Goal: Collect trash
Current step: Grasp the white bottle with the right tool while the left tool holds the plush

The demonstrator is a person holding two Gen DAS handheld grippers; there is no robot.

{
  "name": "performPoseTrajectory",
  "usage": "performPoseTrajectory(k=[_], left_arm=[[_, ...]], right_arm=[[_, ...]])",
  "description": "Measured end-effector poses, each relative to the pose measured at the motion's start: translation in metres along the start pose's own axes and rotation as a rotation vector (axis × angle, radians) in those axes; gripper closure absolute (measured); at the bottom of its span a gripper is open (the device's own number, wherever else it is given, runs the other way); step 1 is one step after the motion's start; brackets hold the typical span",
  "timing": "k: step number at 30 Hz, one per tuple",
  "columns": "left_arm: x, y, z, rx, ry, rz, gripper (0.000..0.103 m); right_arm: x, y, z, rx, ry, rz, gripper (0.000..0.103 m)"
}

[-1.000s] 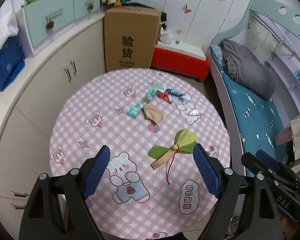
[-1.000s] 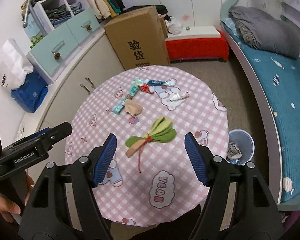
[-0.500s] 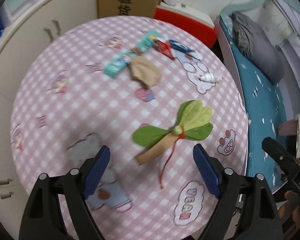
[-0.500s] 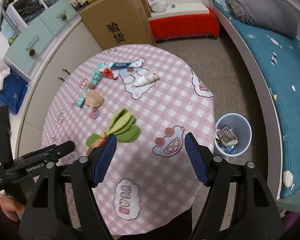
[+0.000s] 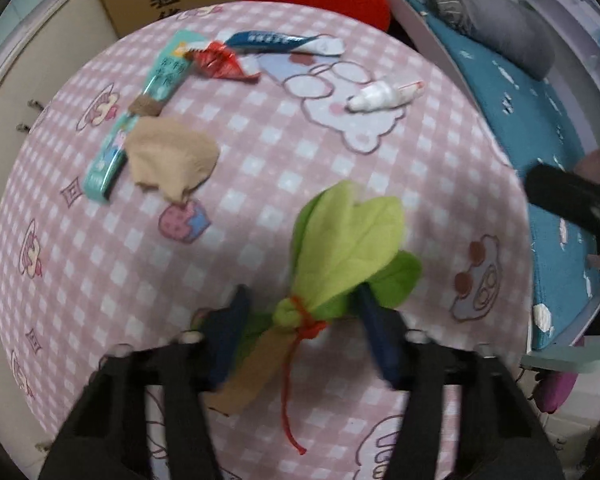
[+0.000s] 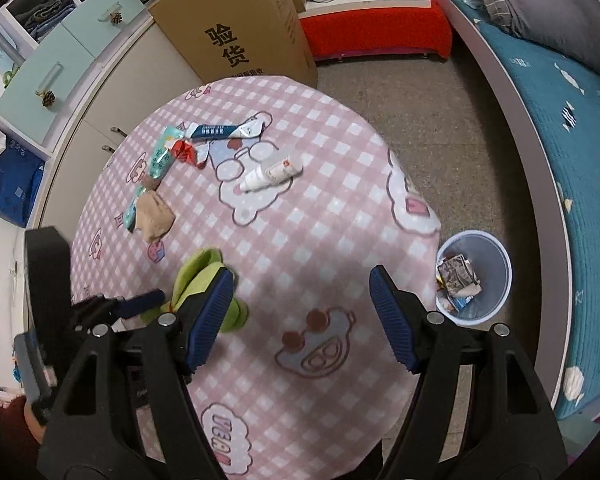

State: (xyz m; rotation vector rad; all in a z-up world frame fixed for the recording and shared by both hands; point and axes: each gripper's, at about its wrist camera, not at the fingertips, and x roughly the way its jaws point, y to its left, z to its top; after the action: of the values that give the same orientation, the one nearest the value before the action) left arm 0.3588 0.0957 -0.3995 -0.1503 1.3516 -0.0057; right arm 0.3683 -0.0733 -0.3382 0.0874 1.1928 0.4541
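Note:
A bundle of green leaves (image 5: 348,240) tied with red string lies on the round pink checked table (image 5: 100,260). My left gripper (image 5: 300,332) points down over the bundle's knot, its jaws closing. The knot sits between the blue pads, with small gaps still showing. The picture is blurred. In the right wrist view the leaves (image 6: 196,268) show partly behind my right gripper (image 6: 302,292), which hangs open above the table's right half with nothing in it. A blue wastebasket (image 6: 496,256) with trash inside stands on the floor right of the table.
Farther back on the table lie a teal wrapper (image 5: 164,76), a red wrapper (image 5: 220,64), a blue sachet (image 5: 272,42), a white tube (image 5: 380,96) and a tan crumpled piece (image 5: 172,160). A cardboard box (image 6: 236,28), cabinets and a bed (image 6: 560,120) ring the table.
My left gripper dropped onto the leaf bundle and its fingers drew inward around the knot. My right gripper slid right and down, toward the table edge by the wastebasket, staying open.

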Motion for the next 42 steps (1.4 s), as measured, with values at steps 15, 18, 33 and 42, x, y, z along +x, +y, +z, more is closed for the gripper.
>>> performPoseTrajectory(k=[15, 18, 33, 42], left_arm=[[-0.096, 0.079, 0.041, -0.349, -0.287, 0.042, 0.09], [-0.1, 0.093, 0.036, -0.39, -0.276, 0.071, 0.09], [-0.113, 0.089, 0.021, -0.382, -0.292, 0.051, 0.09], [-0.151, 0.085, -0.025, -0.333, -0.319, 0.043, 0.09]], right_arm=[[0.065, 0.022, 0.063, -0.074, 0.024, 0.028, 0.033], [0.078, 0.031, 0.066, -0.122, 0.04, 0.02, 0.033], [0.062, 0.058, 0.038, -0.243, 0.046, -0.009, 0.063], [0.01, 0.089, -0.012, -0.228, -0.007, 0.027, 0.063]])
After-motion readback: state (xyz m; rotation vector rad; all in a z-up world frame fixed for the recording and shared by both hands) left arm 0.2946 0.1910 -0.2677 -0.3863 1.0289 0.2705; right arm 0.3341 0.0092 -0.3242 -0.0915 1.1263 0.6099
